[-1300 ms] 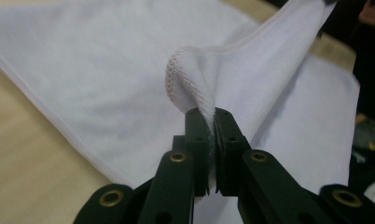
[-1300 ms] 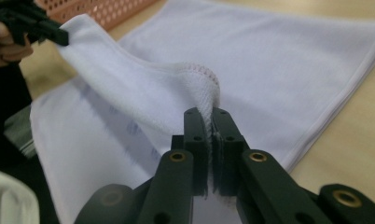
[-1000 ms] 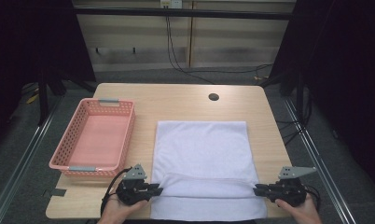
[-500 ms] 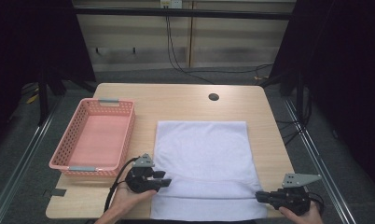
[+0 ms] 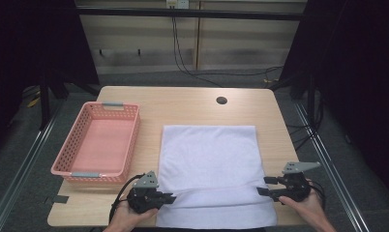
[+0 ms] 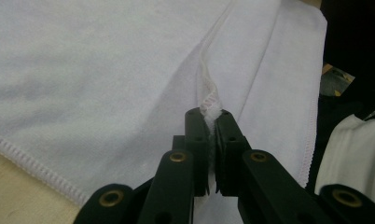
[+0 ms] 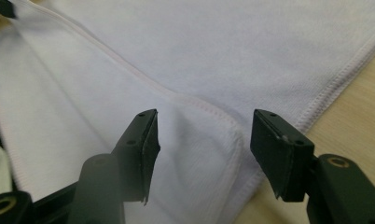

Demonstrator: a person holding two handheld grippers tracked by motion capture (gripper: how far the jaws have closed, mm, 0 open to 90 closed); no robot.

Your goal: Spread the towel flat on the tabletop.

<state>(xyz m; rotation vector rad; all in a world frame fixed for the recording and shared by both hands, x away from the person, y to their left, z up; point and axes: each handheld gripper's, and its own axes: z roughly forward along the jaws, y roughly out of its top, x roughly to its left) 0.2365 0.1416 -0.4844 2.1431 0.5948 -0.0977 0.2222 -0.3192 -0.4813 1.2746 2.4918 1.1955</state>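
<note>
One white towel [image 5: 209, 162], one pink basket [image 5: 97, 145], two hand-held grippers, left [image 5: 171, 197], right [image 5: 259, 186], seemingly one table [image 5: 183, 104]

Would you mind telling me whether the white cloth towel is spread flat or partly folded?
Partly folded: the white cloth towel has its near hem doubled over itself, forming a ridge across its near part between the grippers.

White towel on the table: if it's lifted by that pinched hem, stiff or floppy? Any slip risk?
Likely floppy: the white towel lies flat with a soft fold near its front, and its hem bunches between the pads of the left gripper. Probably light, a thin single cloth. Slip seems unlikely on that side given the napped weave; the right gripper stands open over its corner, so that end would sag.
</note>
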